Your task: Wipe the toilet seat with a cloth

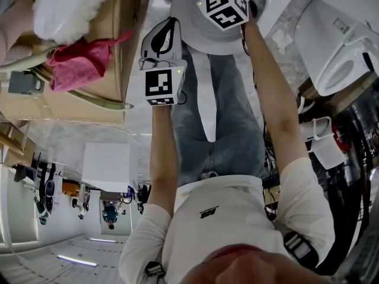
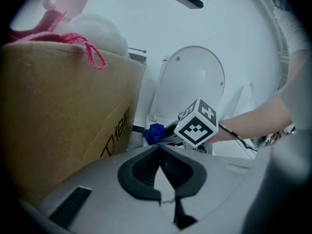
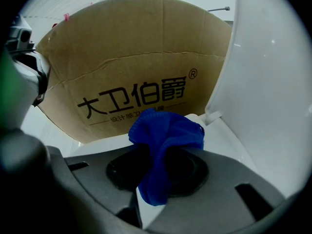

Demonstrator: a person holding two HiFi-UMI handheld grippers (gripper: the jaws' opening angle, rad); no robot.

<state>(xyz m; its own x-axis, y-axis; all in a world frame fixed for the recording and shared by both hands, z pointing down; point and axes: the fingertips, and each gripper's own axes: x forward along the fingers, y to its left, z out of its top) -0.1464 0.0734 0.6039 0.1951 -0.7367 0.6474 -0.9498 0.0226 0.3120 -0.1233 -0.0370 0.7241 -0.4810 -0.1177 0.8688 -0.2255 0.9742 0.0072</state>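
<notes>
A blue cloth (image 3: 165, 140) hangs bunched between the jaws of my right gripper (image 3: 163, 155), which is shut on it. It is held just over the white toilet seat (image 3: 222, 130), beside the raised lid (image 3: 273, 82); I cannot tell whether it touches the seat. In the left gripper view the same cloth (image 2: 155, 133) shows beyond my left gripper (image 2: 159, 149), below the upright lid (image 2: 192, 79). That gripper is shut with nothing in it and sits back from the toilet. In the head view the left gripper (image 1: 167, 31) is beside the toilet (image 1: 198, 34).
A tall brown cardboard box (image 3: 136, 87) stands close against the toilet's left side, with a pink cloth (image 1: 83, 64) and white stuff on top. A second white toilet (image 1: 340, 58) stands off to the right. The person's legs (image 1: 225, 123) are between.
</notes>
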